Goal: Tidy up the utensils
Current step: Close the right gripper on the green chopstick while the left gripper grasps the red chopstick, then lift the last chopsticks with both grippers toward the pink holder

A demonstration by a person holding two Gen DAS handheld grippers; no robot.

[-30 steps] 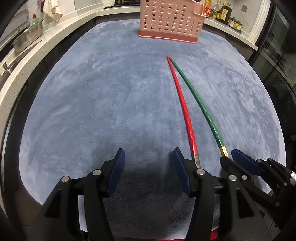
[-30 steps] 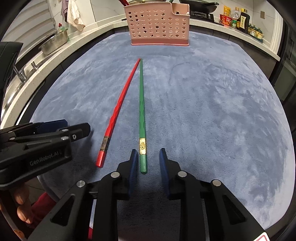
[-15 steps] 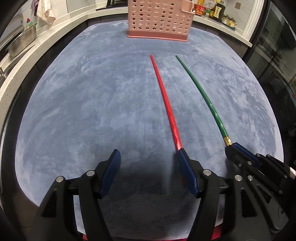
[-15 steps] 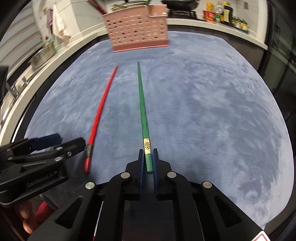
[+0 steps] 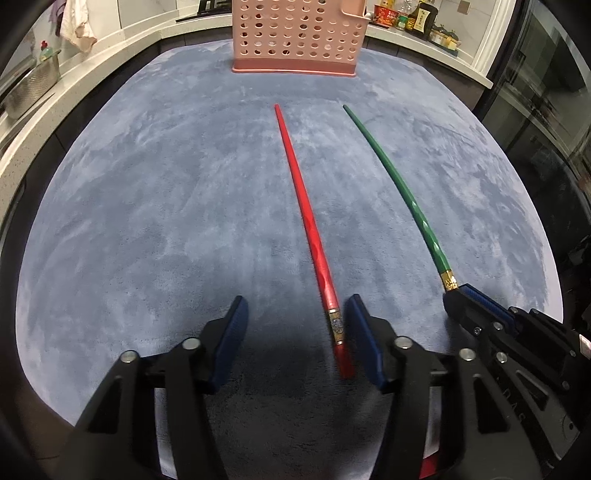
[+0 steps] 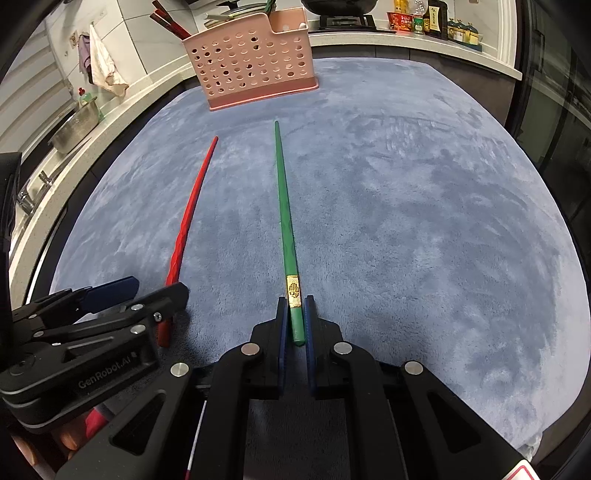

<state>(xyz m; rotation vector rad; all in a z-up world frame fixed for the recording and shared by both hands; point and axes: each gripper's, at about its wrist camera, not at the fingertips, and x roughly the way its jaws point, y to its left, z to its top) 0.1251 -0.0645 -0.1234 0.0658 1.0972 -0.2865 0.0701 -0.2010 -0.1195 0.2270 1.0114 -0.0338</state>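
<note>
A red chopstick (image 5: 307, 220) lies on the blue-grey mat, its thick end between the fingers of my open left gripper (image 5: 297, 314), close to the right finger. It also shows in the right wrist view (image 6: 188, 218). My right gripper (image 6: 294, 308) is shut on the thick end of a green chopstick (image 6: 284, 206), which points toward a pink perforated utensil basket (image 6: 255, 62). In the left wrist view the green chopstick (image 5: 399, 184) runs into my right gripper (image 5: 458, 295) at the right. The basket (image 5: 299, 37) stands at the mat's far edge.
The basket holds several utensils (image 6: 170, 24). A white counter (image 5: 92, 62) curves round the mat, with a metal pan (image 6: 75, 123) and cloth (image 6: 99, 62) at the left and bottles (image 6: 424, 18) at the back right.
My right gripper has shut on the green chopstick and swung its tip away from the red one. My left gripper has come around the red chopstick's end and stays open.
</note>
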